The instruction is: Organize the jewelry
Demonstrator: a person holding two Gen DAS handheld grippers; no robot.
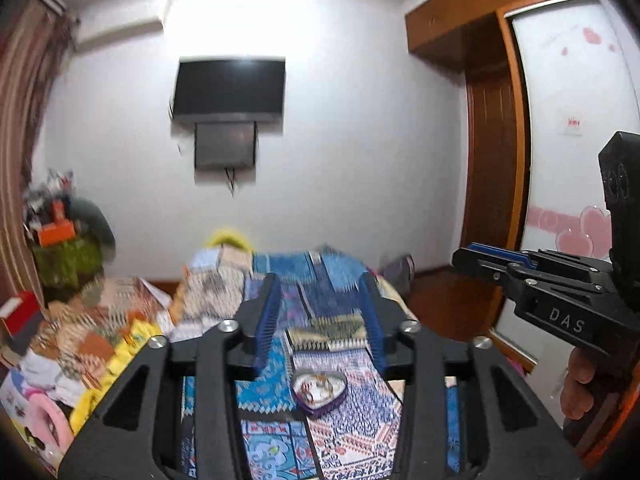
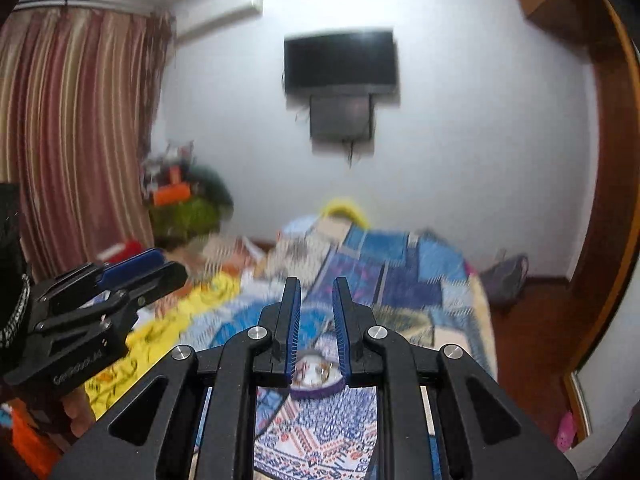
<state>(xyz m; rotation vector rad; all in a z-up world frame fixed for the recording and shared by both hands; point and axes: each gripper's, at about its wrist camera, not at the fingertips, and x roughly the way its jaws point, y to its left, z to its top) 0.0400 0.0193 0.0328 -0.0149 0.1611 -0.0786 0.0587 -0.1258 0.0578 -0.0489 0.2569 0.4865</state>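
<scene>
Tin [image 1: 319, 393] lies on the bed [image 1: 352, 432] at six o'clock beneath our empty tongs, nearer the narrowly parted right tongs [image 2: 316, 304] than the wide-open left tongs [image 1: 320, 300].

Glossy heart-shaped tin [image 1: 319, 393] on patterned cloth bedspread [image 1: 352, 432]; ribbed blue fingers [image 2: 294, 320].

heart-shaped tin [image 1: 319, 392]: on the bed [image 1: 352, 412], in front of the left tongs [image 1: 320, 316], between their two fingers in that view.
notebook [image 1: 328, 334]: on the bed, just behind the tin.
right tongs [image 2: 316, 328]: above the bed, with the tin low between their fingers; to the right of the left tongs.
television [image 1: 229, 89]: on the wall beyond the bed.
curtain [image 2: 76, 128]: left of the bed.
wardrobe [image 1: 560, 128]: right of the bed.
</scene>
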